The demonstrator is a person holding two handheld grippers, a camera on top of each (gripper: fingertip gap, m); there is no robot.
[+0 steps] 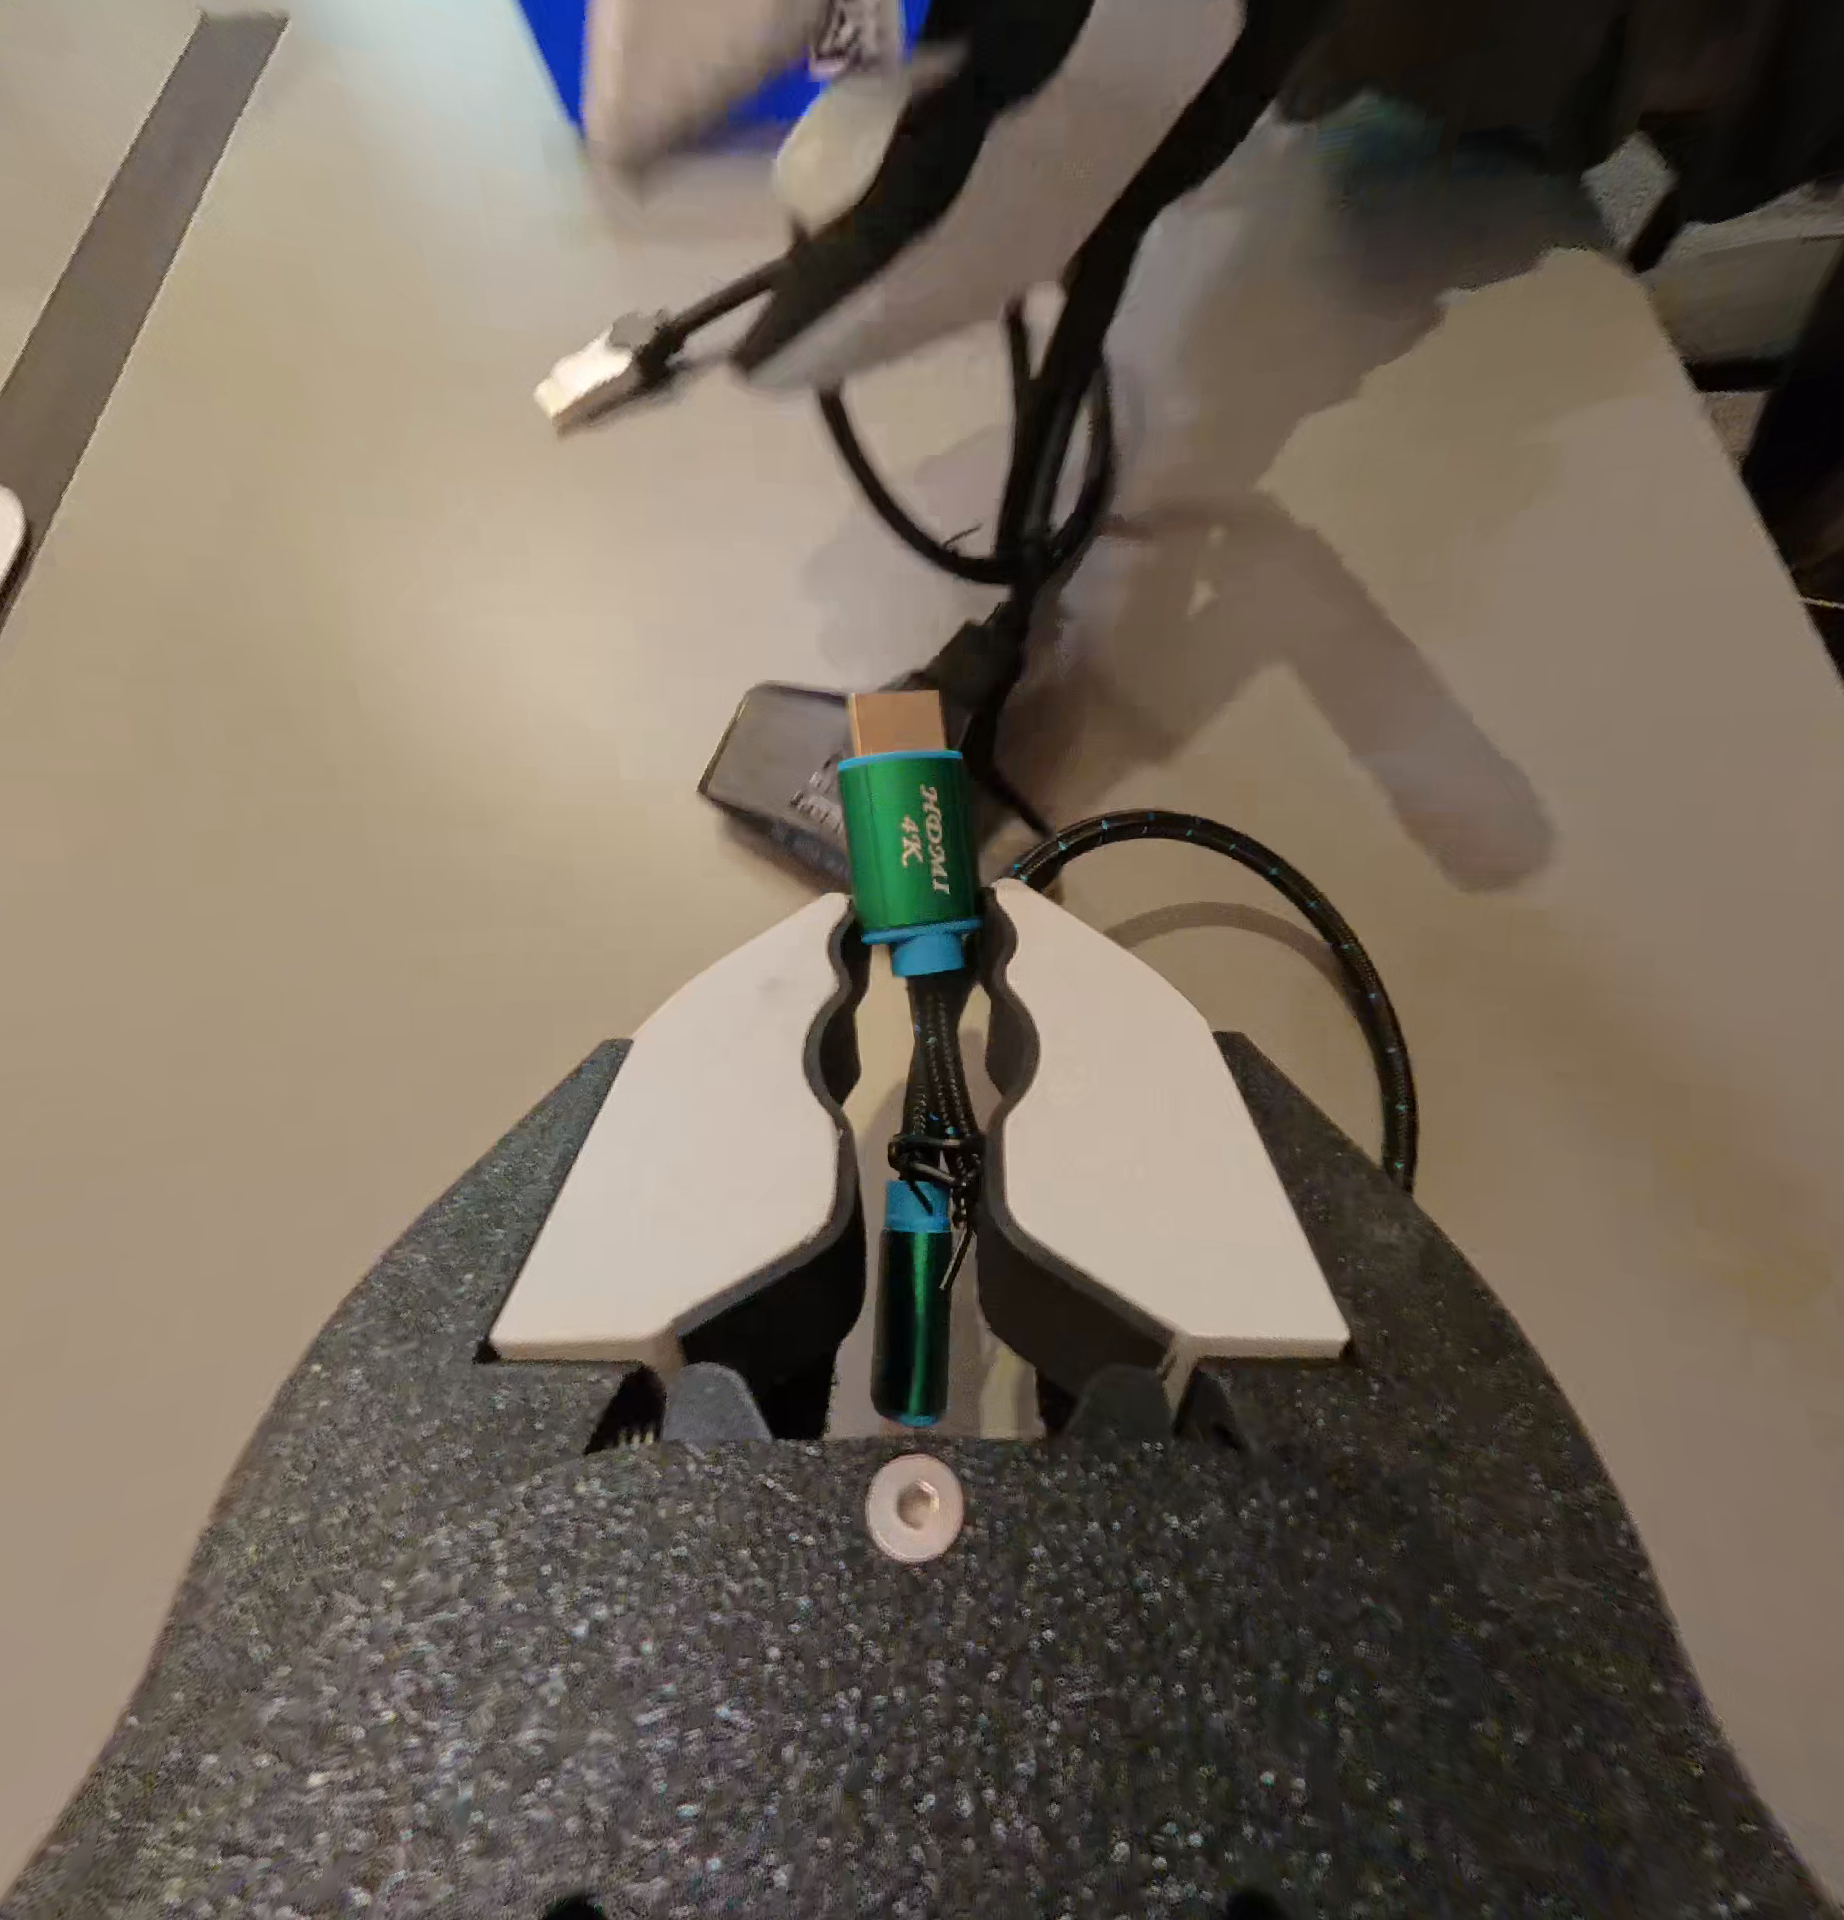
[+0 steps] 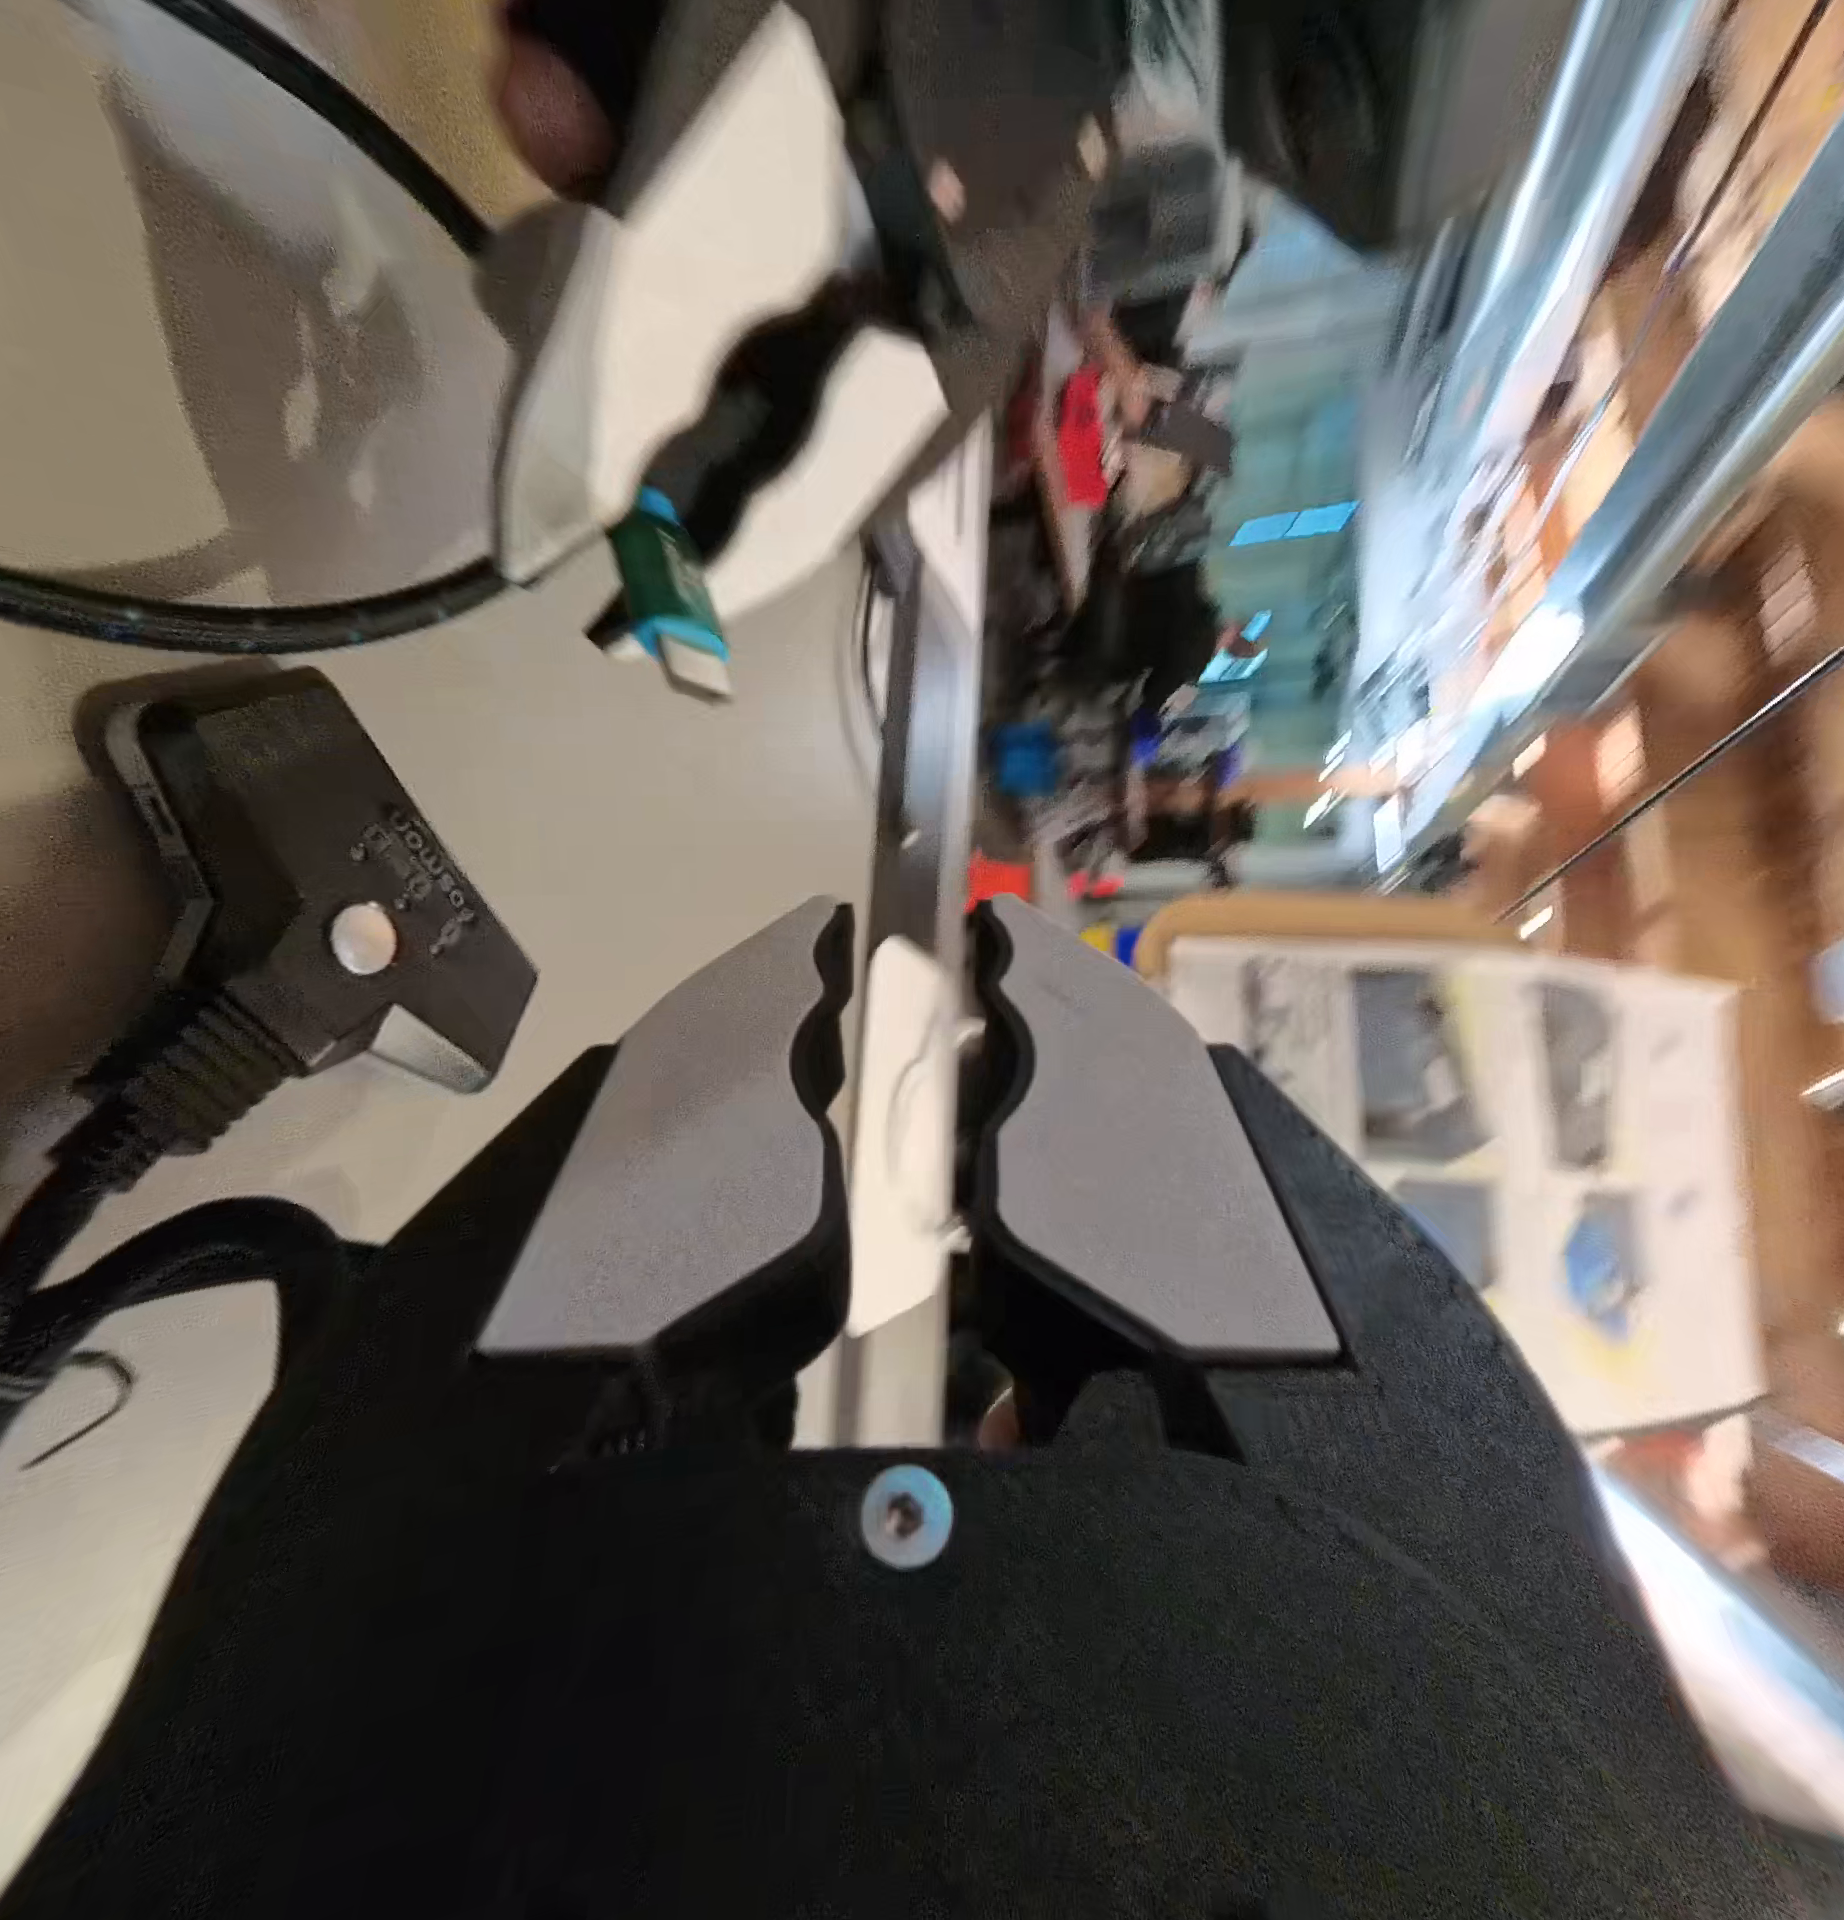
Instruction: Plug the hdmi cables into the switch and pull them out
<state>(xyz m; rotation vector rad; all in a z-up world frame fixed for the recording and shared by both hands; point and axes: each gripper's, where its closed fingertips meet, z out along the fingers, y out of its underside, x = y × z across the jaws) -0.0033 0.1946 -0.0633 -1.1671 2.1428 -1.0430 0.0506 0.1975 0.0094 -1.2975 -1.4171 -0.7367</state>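
Note:
My left gripper [image 1: 918, 904] is shut on a green plug [image 1: 902, 842] with blue collars and a gold tip, which points forward over the beige table [image 1: 326, 727]. Its black braided cable [image 1: 1354, 966] loops to the right, and a second green plug [image 1: 913, 1320] lies between the fingers farther back. A black adapter [image 1: 772, 769] lies on the table just beyond. The right wrist view also shows the left gripper [image 2: 627, 520] holding the green plug [image 2: 669, 582] above the adapter [image 2: 305, 883]. My right gripper [image 2: 913, 914] is open with nothing between its fingers. It is blurred in the left wrist view [image 1: 793, 343], beside a black cable with a silver plug [image 1: 596, 369].
A bundle of black cables [image 1: 1043, 468] runs from the adapter toward the right gripper. A dark strip [image 1: 97, 260] crosses the table at the far left, and a blue object [image 1: 554, 62] stands at the back. The table edge [image 1: 1728, 520] is at the right. Blurred shelves [image 2: 1624, 520] lie beyond it. The tips of one gripper are about 9 cm away from the tips of the other.

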